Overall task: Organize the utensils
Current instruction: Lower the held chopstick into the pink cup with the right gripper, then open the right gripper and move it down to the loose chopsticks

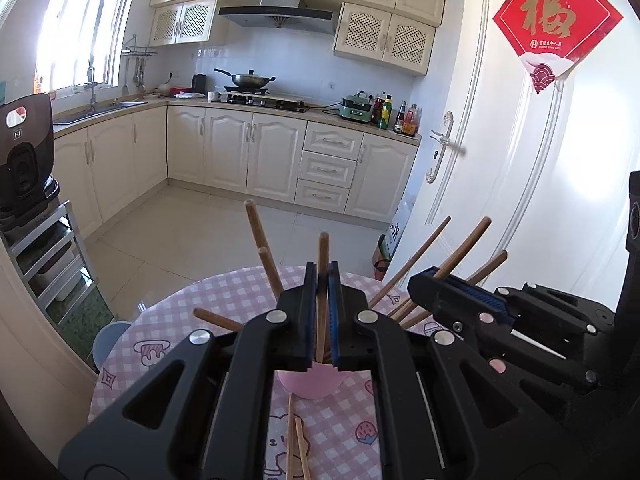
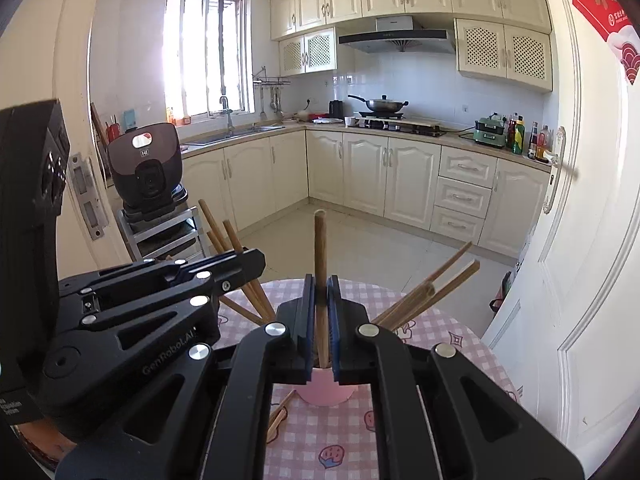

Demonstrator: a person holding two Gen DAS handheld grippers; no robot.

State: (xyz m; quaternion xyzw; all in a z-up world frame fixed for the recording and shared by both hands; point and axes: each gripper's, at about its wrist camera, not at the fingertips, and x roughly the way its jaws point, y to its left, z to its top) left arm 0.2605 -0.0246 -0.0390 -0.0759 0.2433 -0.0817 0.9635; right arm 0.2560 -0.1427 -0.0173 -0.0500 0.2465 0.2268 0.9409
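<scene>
Chopsticks are the objects being sorted, and one is clamped in each gripper. In the left wrist view, a chopstick (image 1: 323,280) is seen pinched between the blue pads of the left gripper (image 1: 322,280), its long axis near upright, its lower end reaching down into the pink cup (image 1: 312,386) directly below the jaws. In the right wrist view, the same arrangement is shown: a second chopstick (image 2: 320,264) is gripped by the right gripper (image 2: 320,292), standing near vertical with its foot at or inside the rim of the pink cup (image 2: 326,390). Whether either tip is touching the cup's floor cannot be told.

Outward from the jaws, more chopsticks already standing in the cup are fanned to both sides: a leaning group (image 1: 264,256) on the left and another (image 1: 448,264) on the right. Two loose chopsticks (image 1: 296,440) are left lying on the pink checked tablecloth (image 1: 208,292), just beside the cup on the near side, their long axes running toward the camera.

Both grippers are crowded closely over the one cup. The coming move is judged to be a release straight down; neither hand is clearly nearer the loose pair.
</scene>
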